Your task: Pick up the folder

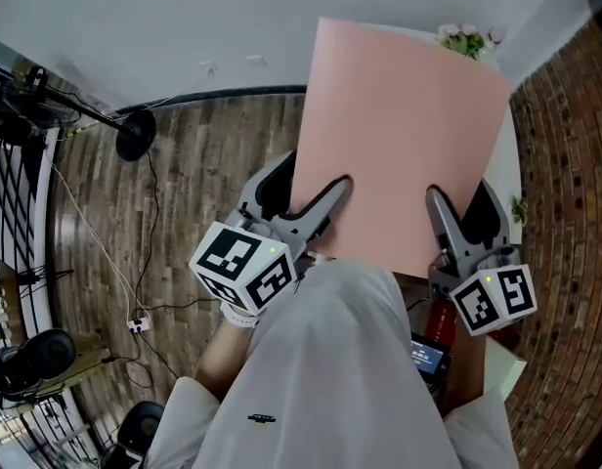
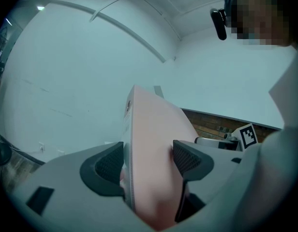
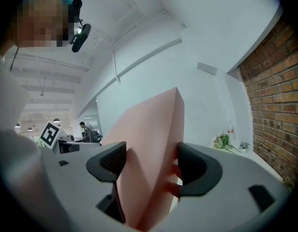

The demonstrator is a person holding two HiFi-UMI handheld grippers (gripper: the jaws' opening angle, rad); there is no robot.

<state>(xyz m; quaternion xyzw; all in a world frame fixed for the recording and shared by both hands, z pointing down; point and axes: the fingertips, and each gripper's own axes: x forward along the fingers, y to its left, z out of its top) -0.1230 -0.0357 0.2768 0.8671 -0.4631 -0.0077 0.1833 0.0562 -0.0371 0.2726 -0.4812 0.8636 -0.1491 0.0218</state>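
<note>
Left gripper [image 2: 149,162]: jaws are closed down on the pink folder [image 2: 156,139], with both dark pads [image 2: 188,159] pressed on its faces. In the left gripper view the folder is seen edge-on between the jaws, standing up and away from the gripper. A thin stack of page edges is visible along its left side.

Right gripper [image 3: 150,167]: jaws are likewise clamped on the folder [image 3: 146,124], one pad [image 3: 108,162] on each side. The folder is wedged deep into the throat and opens slightly at the gripped end.

In the head view the folder [image 1: 404,145] is held off any surface by its near edge, in front of the person's torso, with the far edge raised away. The left gripper [image 1: 323,203] is set on the near-left part of that edge, the right gripper [image 1: 442,213] on the near-right part. One finger of each gripper is laid over the folder's top face; the lower fingers are hidden beneath it. The marker cubes [image 1: 244,265] are seen at the rear of both grippers, close to the person's light shirt [image 1: 330,379].

Beyond the folder a white table [image 1: 517,179] is partly covered by it, and a small bunch of flowers [image 1: 466,39] is seen at the table's far end. Brick [image 1: 565,213] is shown at the right, wood-plank floor [image 1: 193,174] at the left, with a cable [image 1: 94,242] run across it and a black round stand base [image 1: 135,135]. A red item [image 1: 440,322] is glimpsed under the right gripper; its kind cannot be told.
</note>
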